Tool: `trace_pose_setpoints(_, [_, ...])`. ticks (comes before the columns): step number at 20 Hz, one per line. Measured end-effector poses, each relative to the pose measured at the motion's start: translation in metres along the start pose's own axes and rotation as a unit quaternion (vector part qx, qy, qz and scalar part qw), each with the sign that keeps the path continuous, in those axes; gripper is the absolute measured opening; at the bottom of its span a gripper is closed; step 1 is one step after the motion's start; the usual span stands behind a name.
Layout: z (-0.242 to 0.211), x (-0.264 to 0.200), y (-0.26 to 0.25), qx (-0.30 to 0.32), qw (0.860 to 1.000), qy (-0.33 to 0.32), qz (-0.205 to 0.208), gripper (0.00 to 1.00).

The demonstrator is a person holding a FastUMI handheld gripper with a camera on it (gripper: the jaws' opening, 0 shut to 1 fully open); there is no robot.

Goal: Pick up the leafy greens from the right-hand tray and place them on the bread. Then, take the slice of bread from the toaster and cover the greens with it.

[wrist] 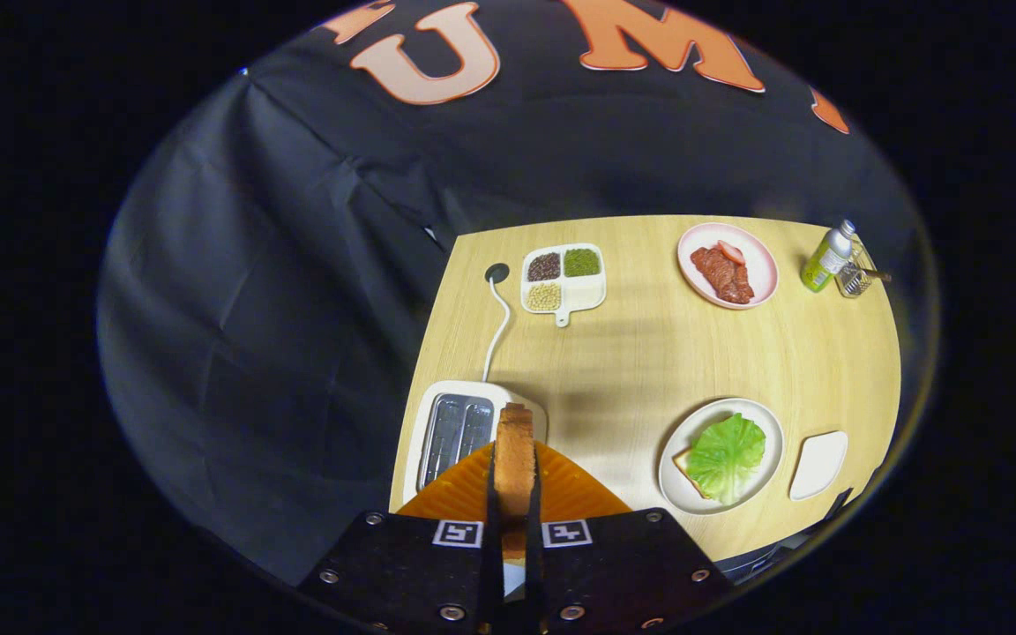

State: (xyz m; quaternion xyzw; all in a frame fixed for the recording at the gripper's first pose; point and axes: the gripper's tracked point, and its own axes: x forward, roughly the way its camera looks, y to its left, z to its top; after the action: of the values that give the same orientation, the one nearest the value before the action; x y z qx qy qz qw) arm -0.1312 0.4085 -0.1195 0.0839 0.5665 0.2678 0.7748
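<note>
My gripper (514,494) is shut on a slice of bread (514,454), held upright and edge-on between the fingers, high above the table. Just beyond the slice, below it, lies the white toaster (455,428) with its two slots showing. To the right of the fingers, a white plate (683,437) holds another slice of bread (683,460) with the leafy greens (727,456) lying on top of it. A small white tray (818,464) sits right of that plate, with nothing on it.
The toaster's white cord (497,322) runs to a black hole in the wooden table (649,353). Farther off stand a divided dish of beans (563,278), a pink plate with meat (728,265), a green bottle (827,257) and a glass holder (855,278).
</note>
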Motion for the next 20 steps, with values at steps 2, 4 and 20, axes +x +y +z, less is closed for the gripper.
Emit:
trace_pose_setpoints(2, [-0.001, -0.01, -0.026, 0.013, 1.0, -0.007, 0.006, 0.09])
trace_pose_setpoints(4, [0.0, -0.021, -0.051, 0.026, 0.999, -0.013, 0.019, 0.09])
trace_pose_setpoints(20, [-0.042, -0.007, -0.188, 0.119, 0.973, -0.012, 0.196, 0.09])
